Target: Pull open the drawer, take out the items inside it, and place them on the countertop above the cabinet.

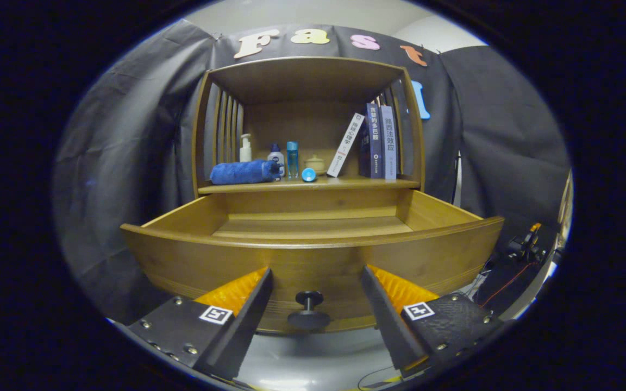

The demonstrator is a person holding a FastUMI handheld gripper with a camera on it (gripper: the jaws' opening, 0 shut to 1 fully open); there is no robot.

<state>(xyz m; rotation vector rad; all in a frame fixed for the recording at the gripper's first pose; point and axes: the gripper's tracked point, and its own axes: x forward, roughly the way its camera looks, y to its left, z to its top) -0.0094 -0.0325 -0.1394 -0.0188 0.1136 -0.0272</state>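
From where I stand, the drawer (313,255) is already pulled well out, filling the middle of the frame, and the part of its floor I can see looks bare, though the front panel hides the nearest strip.

Going left to right along the surface (313,185) above it, in the upper middle of the frame: a rolled blue towel (243,172), a white pump bottle (245,148) behind it, a small bottle with a blue cap (276,156), a tall blue bottle (292,159), a blue round thing (308,174), a little cream jar (314,163), a white book (345,145) leaning, then two dark books (381,142) upright.

Low in the frame the tool (315,282) is released, fingers spread wide, with the black knob (308,308) between them and untouched.

My judgement: the pull is done. To do this step well, lift the tool over the front panel and tilt it down to check that hidden strip before reaching. Keep the fingers apart and clear of the knob and rim so the drawer isn't nudged back.
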